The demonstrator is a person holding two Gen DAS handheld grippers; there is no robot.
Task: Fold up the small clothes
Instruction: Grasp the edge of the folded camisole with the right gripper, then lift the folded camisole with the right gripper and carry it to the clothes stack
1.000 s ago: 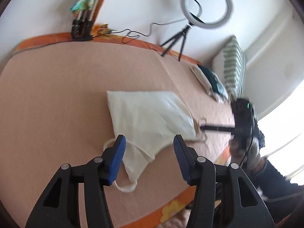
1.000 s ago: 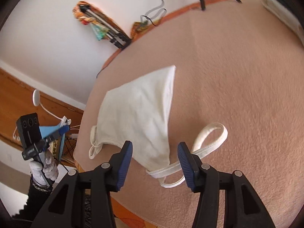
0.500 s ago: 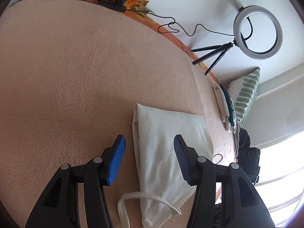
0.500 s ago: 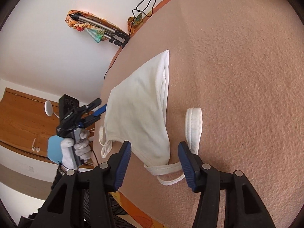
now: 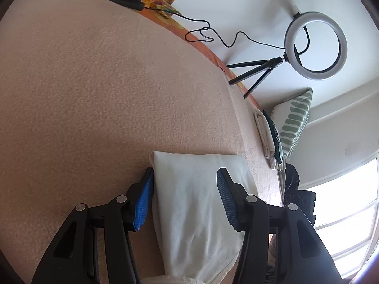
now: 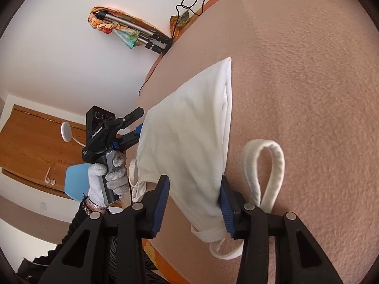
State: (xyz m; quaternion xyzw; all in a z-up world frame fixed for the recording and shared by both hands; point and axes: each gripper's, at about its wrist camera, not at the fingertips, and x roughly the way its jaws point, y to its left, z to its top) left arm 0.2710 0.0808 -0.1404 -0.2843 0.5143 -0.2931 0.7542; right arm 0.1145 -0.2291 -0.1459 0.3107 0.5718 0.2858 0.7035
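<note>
A small white garment [image 5: 196,203] lies folded flat on the peach blanket [image 5: 94,94]. My left gripper [image 5: 184,179] is open, its blue pads either side of the garment's side edge, close above the cloth. In the right wrist view the same garment [image 6: 189,137] shows with a ribbed strap loop [image 6: 265,165] lying to its right. My right gripper [image 6: 194,189] is open and straddles the strap end of the garment. The left gripper [image 6: 135,127] shows there at the garment's far side, held by a gloved hand.
A ring light on a tripod [image 5: 315,45] and its cable stand at the bed's far edge. A striped pillow [image 5: 293,123] and folded clothes [image 5: 265,137] lie beyond the garment. A folded tripod [image 6: 132,33] lies by the wall. The bed edge [image 6: 151,246] is close below my right gripper.
Both grippers have moved in closer to the garment, each now straddling one side of it. The left gripper swung round and lowered towards the side edge. Both jaws stayed open.
</note>
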